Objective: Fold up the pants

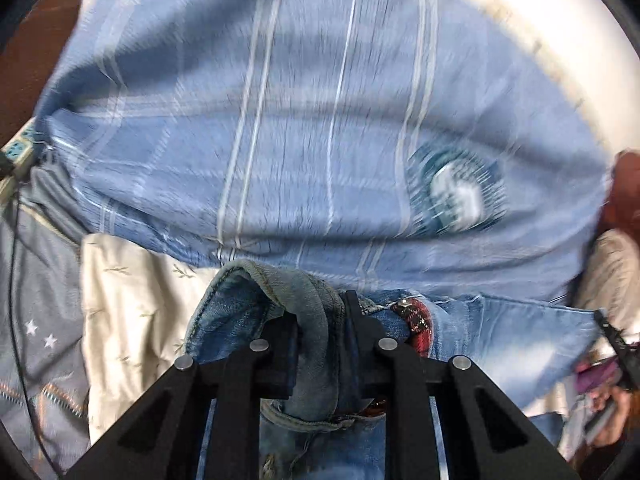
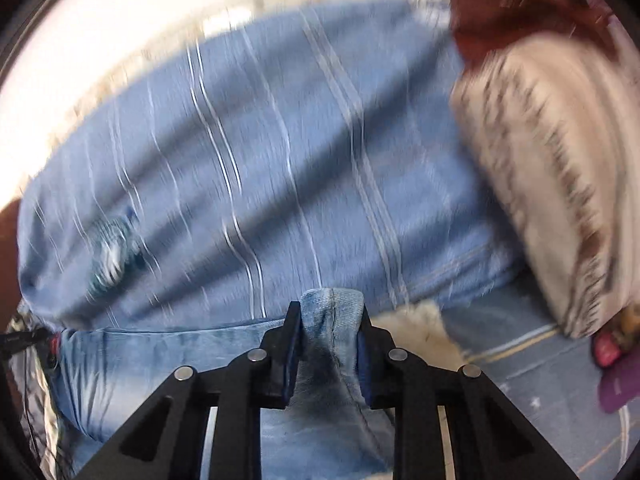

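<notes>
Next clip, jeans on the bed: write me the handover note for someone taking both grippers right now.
Left gripper: shut on a bunched fold of the jeans near the red plaid patch.
Right gripper: shut on a seamed edge of the jeans.
Jeans: stretched between the two grips, over the blue striped sheet; a cream blanket lies at the left.
Done: both edges gripped.
Left: no finished fold shows; the frames are blurred. Bring the held edge over, lay it flat, release, then fold again.
</notes>
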`<state>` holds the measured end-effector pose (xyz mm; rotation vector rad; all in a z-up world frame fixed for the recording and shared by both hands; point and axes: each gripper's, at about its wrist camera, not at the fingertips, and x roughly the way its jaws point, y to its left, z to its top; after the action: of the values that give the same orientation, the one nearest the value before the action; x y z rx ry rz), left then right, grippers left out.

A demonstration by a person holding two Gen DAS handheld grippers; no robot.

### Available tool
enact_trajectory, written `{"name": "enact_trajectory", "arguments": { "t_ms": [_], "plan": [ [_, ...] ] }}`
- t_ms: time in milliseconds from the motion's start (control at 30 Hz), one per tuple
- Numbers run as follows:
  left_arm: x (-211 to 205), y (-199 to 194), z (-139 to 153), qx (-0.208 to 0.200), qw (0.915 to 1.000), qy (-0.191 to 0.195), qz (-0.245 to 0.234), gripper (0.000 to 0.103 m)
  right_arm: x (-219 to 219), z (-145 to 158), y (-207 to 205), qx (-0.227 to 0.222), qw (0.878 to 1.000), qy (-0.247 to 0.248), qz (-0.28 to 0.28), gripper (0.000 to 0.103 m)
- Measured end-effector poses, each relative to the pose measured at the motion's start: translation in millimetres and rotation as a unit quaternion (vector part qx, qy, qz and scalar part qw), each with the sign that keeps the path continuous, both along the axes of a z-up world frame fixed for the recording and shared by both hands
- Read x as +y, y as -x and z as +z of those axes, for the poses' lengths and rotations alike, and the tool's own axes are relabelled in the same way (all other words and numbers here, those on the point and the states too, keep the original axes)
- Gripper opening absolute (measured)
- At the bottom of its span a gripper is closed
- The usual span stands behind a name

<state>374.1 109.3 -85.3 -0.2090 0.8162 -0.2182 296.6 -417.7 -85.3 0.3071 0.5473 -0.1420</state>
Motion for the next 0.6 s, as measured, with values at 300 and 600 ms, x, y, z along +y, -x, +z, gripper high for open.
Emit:
{"name": "enact_trajectory", "arguments": {
  "t_ms": [300, 600],
  "plan": [
    [26.5, 131.2, -39.0, -0.003, 0.9996, 0.008, -0.027, 0.021, 7.5, -24.6, 103.7, 0.000, 1.000, 0.001, -0.007, 0.025],
    [44.9, 203.0, -102.0, 0.053, 0.9985, 0.004, -0.016, 0.025, 21.0, -89.2, 214.5, 0.067, 0.997, -0.036, 0.003, 0.025]
  ]
}}
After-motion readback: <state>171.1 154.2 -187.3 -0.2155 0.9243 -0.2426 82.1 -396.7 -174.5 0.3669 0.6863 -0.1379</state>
